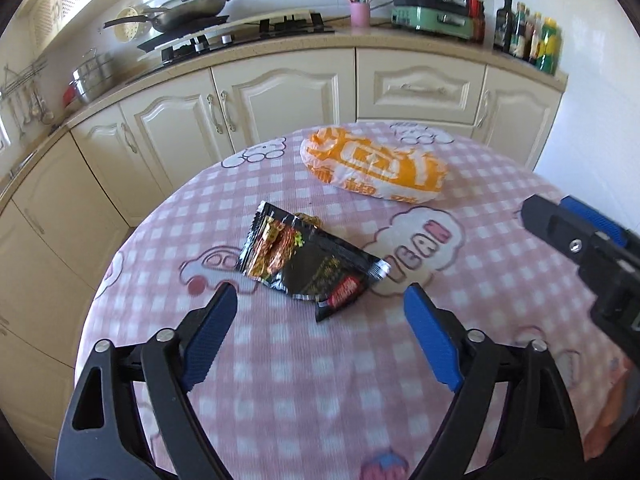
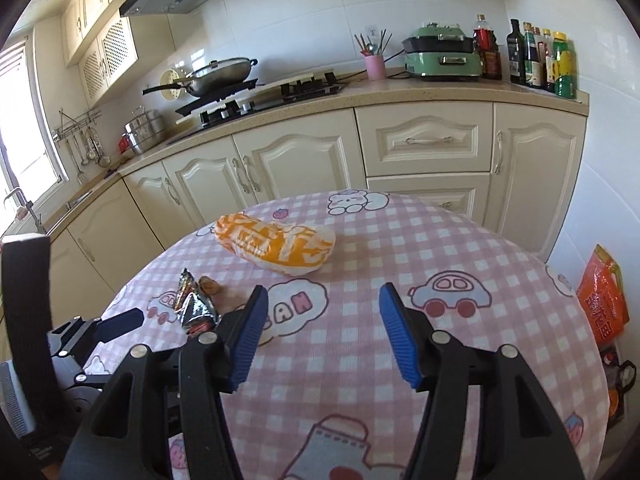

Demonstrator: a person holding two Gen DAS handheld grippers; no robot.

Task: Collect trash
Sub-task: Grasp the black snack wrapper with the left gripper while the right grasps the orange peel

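1. The left gripper hangs low over the round table, its blue pads spread wide with nothing between them. The right gripper is likewise wide and empty, off to the right.

2. The black wrapper lies flat on the checked cloth, just beyond the left gripper's tips and a little left of the table's middle. It looks torn open and crinkled; one end peaks up off the cloth.

3. Farther off, toward the far edge, sits the orange bag, puffed and rounded, well apart from the wrapper.

4. A small brown scrap shows just behind the wrapper; I cannot tell what it is.

5. Handling, as I judge it: the wrapper is thin foil film, nearly weightless, limp and slick. Pads closing flat on the cloth would likely slide over it. The raised, creased end or the near corner seems the best hold.

6. The orange bag looks soft and light too, but bulky; a pinch on a gathered fold near one end should serve better than spanning its belly.
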